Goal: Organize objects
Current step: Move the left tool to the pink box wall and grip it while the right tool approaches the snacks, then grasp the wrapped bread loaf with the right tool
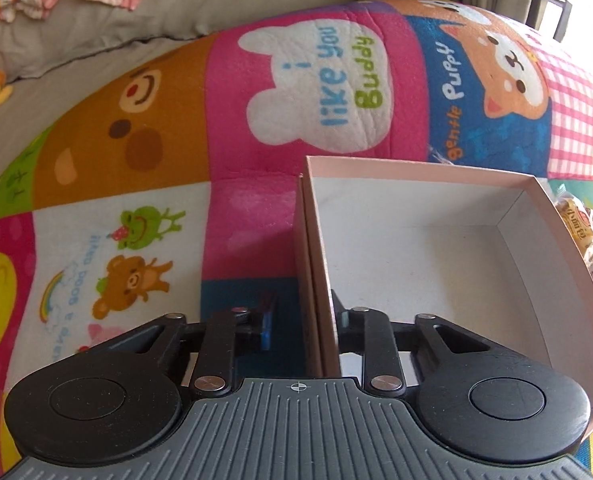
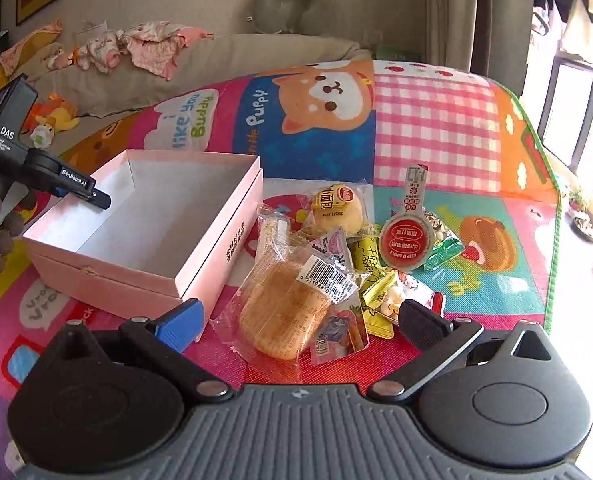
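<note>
1. Box-steadying is the step in hand: the left gripper (image 1: 302,328) has its jaws pinched on the near wall of the pink box (image 1: 428,248), one finger outside, one inside. No earlier view shows how it got there.
2. Inside, the pink box looks bare; it sits on the cartoon play mat (image 1: 136,120), with the snack pile just beside its long side.
3. Above the nearest snack, the right gripper (image 2: 300,316) hovers with its fingers spread wide and nothing between them.
4. Next, by my judgement, the right gripper needs to drop onto the bread packet (image 2: 284,312), close on the crinkly wrap and carry it over the box wall.
5. Readable writing: "i like you Buddy" and "gentle Puppy" on the mat; "DAS" and "GenRobot.AI" on the left gripper's body; a barcode beginning 6 911988 on the bread packet; "KEEP IT SIMPLE" on the round red-labelled packet (image 2: 402,240). The yellow sachet (image 2: 366,256) possibly reads "Cheese", though creases blur it.
</note>
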Available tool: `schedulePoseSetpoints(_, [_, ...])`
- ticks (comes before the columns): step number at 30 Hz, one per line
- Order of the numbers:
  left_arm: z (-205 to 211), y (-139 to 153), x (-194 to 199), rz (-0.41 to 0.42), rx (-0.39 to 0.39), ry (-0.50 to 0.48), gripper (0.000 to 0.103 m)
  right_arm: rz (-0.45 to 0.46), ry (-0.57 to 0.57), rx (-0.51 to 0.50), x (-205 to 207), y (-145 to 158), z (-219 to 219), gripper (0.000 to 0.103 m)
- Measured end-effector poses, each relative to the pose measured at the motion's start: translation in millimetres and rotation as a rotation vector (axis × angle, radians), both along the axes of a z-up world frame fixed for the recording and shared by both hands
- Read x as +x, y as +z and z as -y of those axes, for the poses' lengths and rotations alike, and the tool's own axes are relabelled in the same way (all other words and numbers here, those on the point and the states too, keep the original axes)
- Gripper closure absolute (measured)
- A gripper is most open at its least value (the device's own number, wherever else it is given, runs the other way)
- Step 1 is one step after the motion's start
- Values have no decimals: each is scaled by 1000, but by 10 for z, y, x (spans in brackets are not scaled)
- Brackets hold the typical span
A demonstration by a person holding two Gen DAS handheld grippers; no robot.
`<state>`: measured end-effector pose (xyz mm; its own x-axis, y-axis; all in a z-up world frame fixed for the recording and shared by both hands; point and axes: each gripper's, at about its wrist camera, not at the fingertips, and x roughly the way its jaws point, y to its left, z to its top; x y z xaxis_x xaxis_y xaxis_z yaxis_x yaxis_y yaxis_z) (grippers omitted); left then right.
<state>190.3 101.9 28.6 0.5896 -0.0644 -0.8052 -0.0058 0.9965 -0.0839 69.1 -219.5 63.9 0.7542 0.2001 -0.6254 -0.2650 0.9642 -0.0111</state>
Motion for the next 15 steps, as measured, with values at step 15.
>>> schedulePoseSetpoints(15, [8,-56,-309,9,25,-29,91,-141,-59,115,438,-325,-133,41])
